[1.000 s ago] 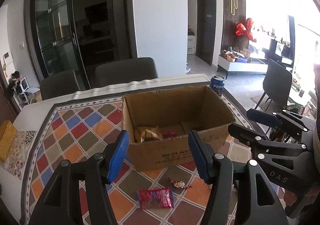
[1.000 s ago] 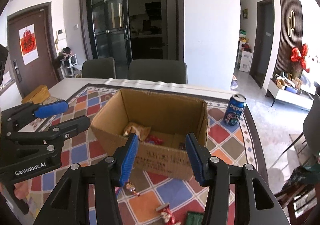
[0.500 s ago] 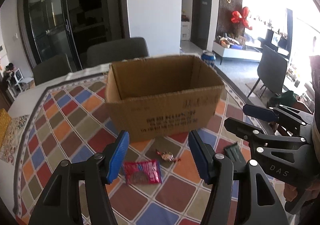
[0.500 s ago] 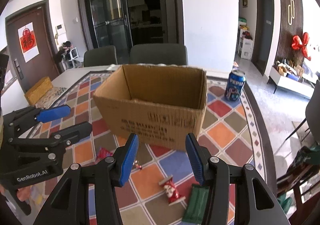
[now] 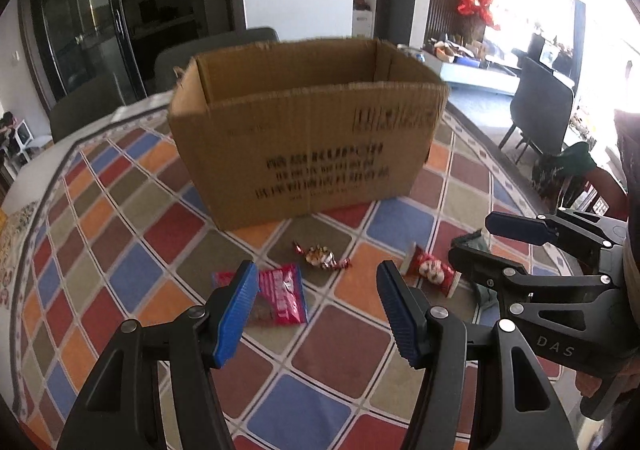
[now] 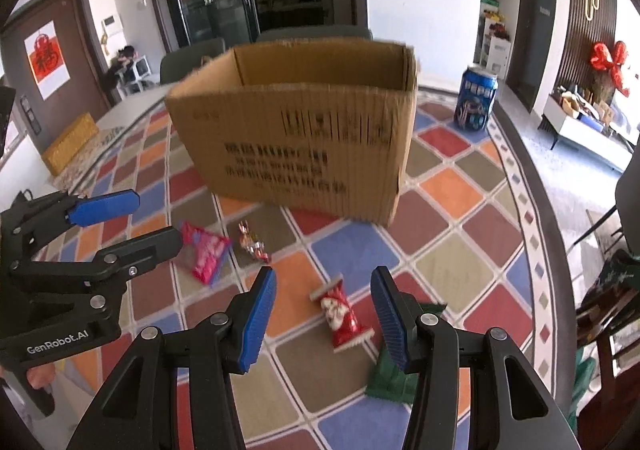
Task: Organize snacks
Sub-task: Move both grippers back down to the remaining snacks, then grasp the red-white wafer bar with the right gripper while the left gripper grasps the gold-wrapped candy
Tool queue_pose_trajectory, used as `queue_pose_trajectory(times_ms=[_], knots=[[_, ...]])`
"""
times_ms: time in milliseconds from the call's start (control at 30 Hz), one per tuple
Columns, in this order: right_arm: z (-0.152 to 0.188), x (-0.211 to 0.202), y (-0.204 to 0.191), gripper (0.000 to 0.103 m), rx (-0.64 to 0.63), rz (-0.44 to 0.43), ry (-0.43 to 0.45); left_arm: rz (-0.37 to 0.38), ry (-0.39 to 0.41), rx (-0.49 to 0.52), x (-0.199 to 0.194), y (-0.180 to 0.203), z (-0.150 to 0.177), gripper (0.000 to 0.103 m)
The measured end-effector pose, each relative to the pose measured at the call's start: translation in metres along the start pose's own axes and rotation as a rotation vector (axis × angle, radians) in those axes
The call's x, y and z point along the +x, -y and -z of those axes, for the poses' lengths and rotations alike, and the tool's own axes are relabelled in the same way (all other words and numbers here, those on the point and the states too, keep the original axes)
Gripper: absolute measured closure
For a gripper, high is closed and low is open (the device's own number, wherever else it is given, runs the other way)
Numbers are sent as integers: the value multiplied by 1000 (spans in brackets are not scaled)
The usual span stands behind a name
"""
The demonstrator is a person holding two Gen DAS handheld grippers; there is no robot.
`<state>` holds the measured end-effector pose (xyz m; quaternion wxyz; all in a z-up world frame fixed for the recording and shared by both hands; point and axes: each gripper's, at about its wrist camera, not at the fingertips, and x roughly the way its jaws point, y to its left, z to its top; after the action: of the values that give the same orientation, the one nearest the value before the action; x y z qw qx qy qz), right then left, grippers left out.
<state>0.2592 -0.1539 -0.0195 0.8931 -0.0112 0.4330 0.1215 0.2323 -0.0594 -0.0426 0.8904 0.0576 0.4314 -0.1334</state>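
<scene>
An open cardboard box stands on the checkered tablecloth, also in the right wrist view. In front of it lie a pink snack packet, a small wrapped candy, a red-and-white wrapped snack and a green packet, partly hidden by a finger. My left gripper is open and empty above the pink packet. My right gripper is open and empty, low over the red-and-white snack.
A blue soda can stands right of the box near the table's edge. A yellow box lies at the far left. Dark chairs stand behind the table. The table edge curves along the right.
Both grippers have come down and back from above the box to low over the tablecloth in front of it. The box's inside is out of sight now. More snacks show.
</scene>
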Motion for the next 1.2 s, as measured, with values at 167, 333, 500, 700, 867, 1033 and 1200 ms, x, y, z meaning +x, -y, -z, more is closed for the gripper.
queue_pose_trajectory(times_ms=[167,333,500,700,867,1033,1200], knots=[[10,11,2,53,3,-3,-43,16,-52,-4,19,2,9,42],[16,23,5,53,3,6,-79,24,-92,-6,37,1,13,42],[21,38,8,53,7,10,-117,23,-106,2,52,0,12,42],[23,51,11,53,3,13,-146,29,-109,-7,70,-4,5,43],[22,62,13,53,3,15,-165,25,-107,-26,85,-5,-3,46],[22,70,16,53,18,13,-177,23,-128,-38,101,-3,-9,55],[20,77,17,61,34,-7,-181,35,-143,-45,114,-3,-15,65]])
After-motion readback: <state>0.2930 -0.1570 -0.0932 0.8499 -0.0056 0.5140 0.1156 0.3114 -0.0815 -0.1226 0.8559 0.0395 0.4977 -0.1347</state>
